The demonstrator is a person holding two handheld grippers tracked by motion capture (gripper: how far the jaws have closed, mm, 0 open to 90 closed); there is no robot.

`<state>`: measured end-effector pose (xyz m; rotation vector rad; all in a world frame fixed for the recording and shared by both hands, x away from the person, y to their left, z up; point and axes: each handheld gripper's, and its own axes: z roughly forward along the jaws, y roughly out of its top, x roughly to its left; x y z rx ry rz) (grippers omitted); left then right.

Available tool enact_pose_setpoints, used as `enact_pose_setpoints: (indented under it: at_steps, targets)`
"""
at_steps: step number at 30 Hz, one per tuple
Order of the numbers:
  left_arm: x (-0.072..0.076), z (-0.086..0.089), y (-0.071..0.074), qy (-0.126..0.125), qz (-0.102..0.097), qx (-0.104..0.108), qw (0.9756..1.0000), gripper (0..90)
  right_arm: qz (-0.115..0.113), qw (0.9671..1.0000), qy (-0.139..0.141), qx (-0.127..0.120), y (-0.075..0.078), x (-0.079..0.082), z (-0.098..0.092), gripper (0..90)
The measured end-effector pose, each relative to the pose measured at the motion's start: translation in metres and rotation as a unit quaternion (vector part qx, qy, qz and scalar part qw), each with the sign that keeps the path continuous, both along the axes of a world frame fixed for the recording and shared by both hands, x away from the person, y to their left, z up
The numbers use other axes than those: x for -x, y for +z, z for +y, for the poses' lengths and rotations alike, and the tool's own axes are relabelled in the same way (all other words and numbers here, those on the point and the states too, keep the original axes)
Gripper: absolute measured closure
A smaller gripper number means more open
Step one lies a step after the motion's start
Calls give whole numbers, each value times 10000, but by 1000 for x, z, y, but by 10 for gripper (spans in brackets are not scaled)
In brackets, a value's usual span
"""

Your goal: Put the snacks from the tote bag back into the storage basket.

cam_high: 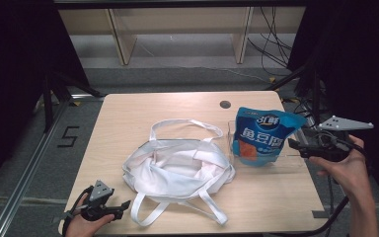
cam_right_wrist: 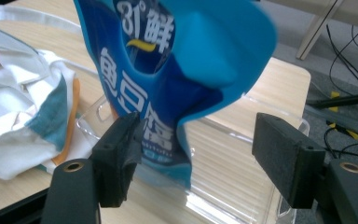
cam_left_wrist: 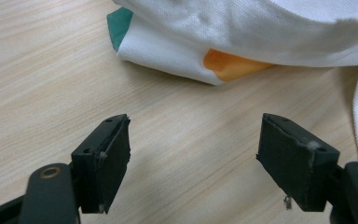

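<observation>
Your right gripper (cam_right_wrist: 193,154) is spread wide, grasping nothing, the blue pouch (cam_high: 262,136) between its jaws, standing in the clear tray (cam_high: 296,165) at the table's three o'clock. It looks light, slick and crinkly; pinch the flat upper edge. Your left gripper (cam_left_wrist: 193,158) is likewise released at seven o'clock, beside the soft white tote bag (cam_high: 177,165).

A lab or test room, by the look of it; black curtains (cam_high: 10,74) hang at nine and three o'clock around a pale wooden table (cam_high: 128,118); loose cables (cam_high: 271,44) trail over the grey floor (cam_high: 177,74) at one o'clock; a taped "5" (cam_high: 68,137) marks the floor at nine.
</observation>
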<state>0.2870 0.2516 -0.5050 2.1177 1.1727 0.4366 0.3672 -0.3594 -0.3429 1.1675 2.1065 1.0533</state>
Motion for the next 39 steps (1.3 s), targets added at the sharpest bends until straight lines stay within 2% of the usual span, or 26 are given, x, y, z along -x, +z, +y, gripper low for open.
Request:
enact_pose_setpoints:
  at_steps: [1, 2, 3, 6, 7, 8, 10, 12, 13, 15, 16, 17, 18, 20, 22, 23, 24, 27, 29, 30, 32, 34, 35, 36, 37, 39]
  targets:
    - [0, 2, 1, -46, 23, -79, 10000, 244, 60, 10000, 13, -19, -1, 1, 1, 335]
    - [0, 1, -1, 13, 1, 26, 10000, 243, 33, 10000, 20, -3, -3, 1, 0, 335]
    - [0, 2, 0, -14, -14, -18, 10000, 243, -32, 10000, -30, -12, -4, 1, 1, 334]
    - [0, 4, 1, -3, -1, -109, 9999, 243, 42, 10000, 27, 33, -6, 2, 1, 332]
    - [0, 4, 1, 7, -10, -119, 9999, 243, 43, 10000, -12, -41, -8, 3, 2, 331]
    - [-1, 4, 1, -36, 25, -110, 9999, 243, 35, 10000, 26, 29, -9, 3, 1, 331]
    - [-1, 1, -1, 124, 33, 44, 9999, 244, 122, 9999, 4, 10, -11, 4, 3, 330]
    - [-1, 1, 0, 73, 24, 37, 10000, 244, 117, 9999, 2, -39, -15, 4, 6, 329]
    - [-1, 2, 0, -26, -7, -88, 10000, 243, 147, 9999, 21, -28, -15, 5, 6, 328]
    - [-1, 2, 0, -17, -13, -79, 10000, 243, 123, 9999, -2, -15, -17, 6, 9, 328]
    - [0, 0, -1, 94, -32, 45, 9999, 243, 107, 9999, -46, -21, -18, 8, 9, 327]
    - [0, 0, -1, 61, -29, 22, 10000, 243, 181, 9998, -51, -92, -19, 9, 11, 327]
    - [0, 2, 0, -13, -45, -40, 10000, 244, 92, 9999, -52, 3, -20, 10, 10, 327]
    - [0, 1, 0, 20, -23, 4, 10000, 244, 152, 9998, -91, -50, -24, 14, 12, 326]
    - [0, -1, -2, 139, -125, 6, 9998, 244, 188, 9998, -65, -32, -27, 17, 14, 326]
    - [0, 0, -1, 80, -1, 57, 10000, 244, 158, 9999, -58, -37, -29, 18, 15, 325]
    - [0, 2, 0, -33, 37, -58, 10000, 244, 243, 9997, -67, -68, -31, 20, 16, 325]
    - [-1, 1, -1, 97, -6, 9, 10000, 243, 209, 9997, -111, -37, -37, 23, 19, 320]
    - [-1, 1, -1, 103, 0, 18, 9999, 243, 226, 9997, -118, -22, -43, 25, 22, 320]
    - [-1, 1, -1, 108, 5, 20, 9999, 243, 305, 9995, -75, -101, -46, 25, 25, 321]
    - [-1, 1, -2, 116, -10, 12, 9999, 243, 250, 9997, -66, -29, -51, 26, 28, 320]
    - [-1, 1, -1, 99, 9, 18, 9999, 243, 276, 9996, -50, -78, -55, 28, 33, 320]
    - [-1, 1, -1, 103, 4, 13, 9999, 243, 372, 9992, 13, -143, -57, 28, 36, 319]
    - [0, 1, -1, 90, 17, 18, 10000, 243, 315, 9995, 21, -96, -60, 29, 37, 319]
    - [0, 0, -3, 150, -71, 15, 9999, 244, 295, 9996, 25, -41, -61, 29, 38, 318]
    - [0, 0, -2, 131, -50, 12, 9999, 243, 281, 9995, 44, -119, -65, 30, 42, 319]
